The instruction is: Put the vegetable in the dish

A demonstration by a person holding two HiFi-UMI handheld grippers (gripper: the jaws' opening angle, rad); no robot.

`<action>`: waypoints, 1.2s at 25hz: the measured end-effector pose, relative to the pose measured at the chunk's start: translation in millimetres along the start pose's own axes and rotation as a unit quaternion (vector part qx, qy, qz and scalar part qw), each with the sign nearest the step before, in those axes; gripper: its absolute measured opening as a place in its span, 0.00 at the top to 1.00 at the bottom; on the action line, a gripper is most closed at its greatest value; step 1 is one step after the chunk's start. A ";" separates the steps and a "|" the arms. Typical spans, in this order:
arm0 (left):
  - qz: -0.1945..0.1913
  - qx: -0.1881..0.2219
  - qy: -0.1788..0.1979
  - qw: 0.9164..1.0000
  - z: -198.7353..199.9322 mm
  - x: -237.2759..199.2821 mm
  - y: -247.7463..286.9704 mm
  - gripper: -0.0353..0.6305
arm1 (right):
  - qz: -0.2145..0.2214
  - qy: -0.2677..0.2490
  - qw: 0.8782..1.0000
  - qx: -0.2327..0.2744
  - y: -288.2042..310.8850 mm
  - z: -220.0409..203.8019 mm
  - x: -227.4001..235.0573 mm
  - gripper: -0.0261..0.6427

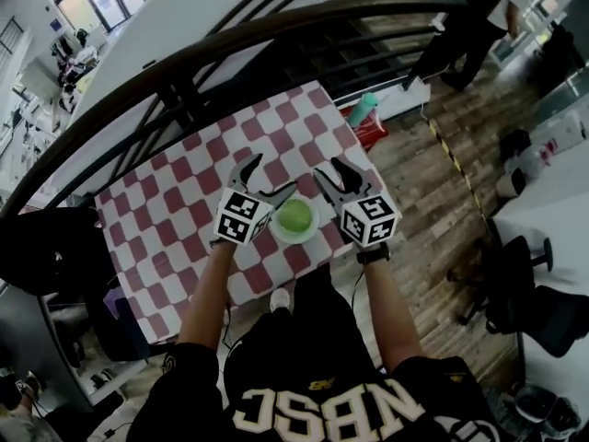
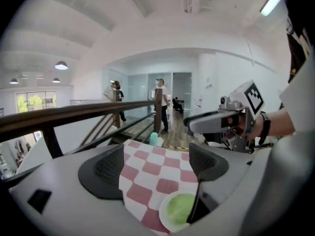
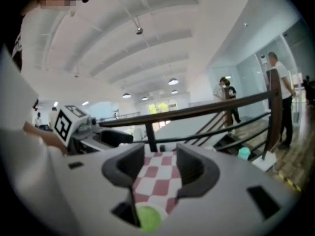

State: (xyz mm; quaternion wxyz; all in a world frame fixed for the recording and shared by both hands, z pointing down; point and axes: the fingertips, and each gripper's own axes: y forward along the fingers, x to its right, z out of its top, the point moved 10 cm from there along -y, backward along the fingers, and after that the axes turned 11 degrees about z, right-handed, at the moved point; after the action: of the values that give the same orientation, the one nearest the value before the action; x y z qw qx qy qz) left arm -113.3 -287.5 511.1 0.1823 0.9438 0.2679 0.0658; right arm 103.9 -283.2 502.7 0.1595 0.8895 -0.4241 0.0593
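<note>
A round green vegetable [image 1: 295,215] lies in a small white dish [image 1: 276,232] near the front edge of the red-and-white checked table [image 1: 184,191]. My left gripper [image 1: 274,173] hovers just left of the dish, open, with nothing between its fingers. My right gripper [image 1: 329,169] hovers just right of it, also open and empty. In the left gripper view the dish [image 2: 165,218] with the vegetable [image 2: 180,208] sits low, below the gripper [image 2: 156,163]. In the right gripper view the vegetable [image 3: 147,218] shows beneath the gripper [image 3: 161,168].
A dark railing [image 1: 230,40] curves behind the table, with a stairwell beyond it. A teal bottle [image 1: 362,109] stands on a red item at the table's far right corner. Wooden floor and a black chair [image 1: 525,284] lie to the right. People stand far off.
</note>
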 end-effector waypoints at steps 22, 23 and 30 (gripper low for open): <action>0.257 0.197 -0.084 0.942 130.1 -34.8 -147.5 0.83 | -0.172 -0.080 0.976 0.103 -11.6 136.7 -90.8 0.88; 0.264 0.202 -0.076 0.940 128.4 -32.0 -151.8 0.86 | -0.176 -0.089 0.975 0.102 -14.0 135.6 -94.5 0.89; 0.251 0.203 -0.058 0.945 113.4 -12.6 -156.6 0.92 | -0.183 -0.092 0.973 0.102 -29.9 129.9 -113.8 0.94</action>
State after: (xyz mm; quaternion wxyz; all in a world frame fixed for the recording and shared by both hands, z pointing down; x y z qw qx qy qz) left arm -174.2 -205.4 346.5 -0.0202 0.9996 0.0186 -0.0009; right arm 51.1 -225.3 345.9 0.0359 0.9652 -0.2590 -0.0099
